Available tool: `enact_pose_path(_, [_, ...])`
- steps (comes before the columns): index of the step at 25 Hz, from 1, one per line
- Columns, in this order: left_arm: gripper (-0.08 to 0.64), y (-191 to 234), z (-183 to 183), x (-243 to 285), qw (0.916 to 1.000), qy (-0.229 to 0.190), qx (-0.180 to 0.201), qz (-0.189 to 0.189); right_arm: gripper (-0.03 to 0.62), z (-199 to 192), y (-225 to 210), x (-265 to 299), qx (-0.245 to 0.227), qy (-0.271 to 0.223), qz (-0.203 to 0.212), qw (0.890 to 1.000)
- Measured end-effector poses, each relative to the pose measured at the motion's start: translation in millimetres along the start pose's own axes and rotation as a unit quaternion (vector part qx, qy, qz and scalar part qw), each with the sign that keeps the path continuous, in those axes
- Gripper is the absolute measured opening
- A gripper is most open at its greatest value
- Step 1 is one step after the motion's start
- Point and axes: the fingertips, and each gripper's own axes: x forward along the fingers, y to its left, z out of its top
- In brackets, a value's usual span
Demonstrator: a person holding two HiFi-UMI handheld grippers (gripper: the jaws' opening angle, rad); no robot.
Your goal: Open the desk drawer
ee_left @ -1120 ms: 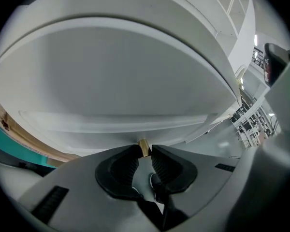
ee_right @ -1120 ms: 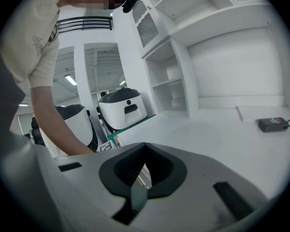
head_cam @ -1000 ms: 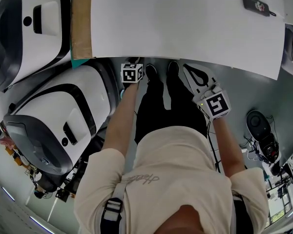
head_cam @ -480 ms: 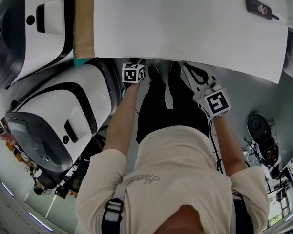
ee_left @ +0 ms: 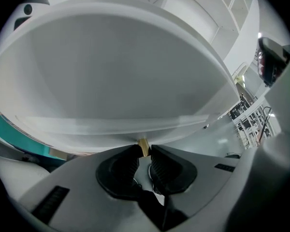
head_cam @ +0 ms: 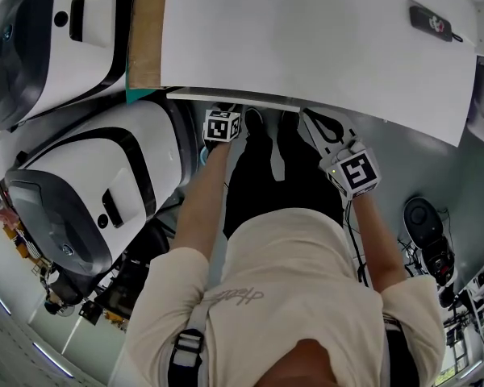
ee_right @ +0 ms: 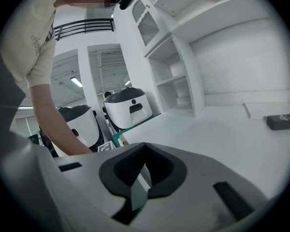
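Note:
A white desk [head_cam: 323, 39] fills the top of the head view. Below its near edge the white drawer front [head_cam: 258, 97] shows as a thin strip, pulled out a little. In the left gripper view the drawer front [ee_left: 116, 71] fills the frame, with a small tan knob [ee_left: 143, 145] on it. My left gripper [ee_left: 144, 150] is shut on that knob; its marker cube [head_cam: 222, 125] sits just under the desk edge. My right gripper [head_cam: 308, 115] hangs to the right of the person's legs, jaws shut with nothing held [ee_right: 145, 153].
Two large white-and-black machine housings [head_cam: 89, 184] [head_cam: 40, 39] crowd the left side. A cardboard strip [head_cam: 148, 31] lies along the desk's left end. A small black device [head_cam: 431, 18] lies on the desk's far right. The person's shoes [head_cam: 266, 119] are under the desk. A round black base [head_cam: 423, 214] stands on the floor.
The drawer front has slid out from under the desk edge and shows as a white strip. The left gripper has come slightly toward the person; the right gripper has barely moved.

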Motion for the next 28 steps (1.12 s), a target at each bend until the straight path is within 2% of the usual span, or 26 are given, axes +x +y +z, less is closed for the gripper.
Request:
enact_pose_path(13, [0.083,-6.5,-34.9,-13.2,0.9999,0.007,-0.011,0.002,0.002,-11.9,25.4,-9.3,-0.016,0.009,0.028,0.999])
enact_pose_path(28, [0.083,-16.8,-90.3,-33.7,0.9998,0.006,0.000,-0.020,0.002,-35.9,83.6,-20.9,-0.018,0.021,0.012,1.000])
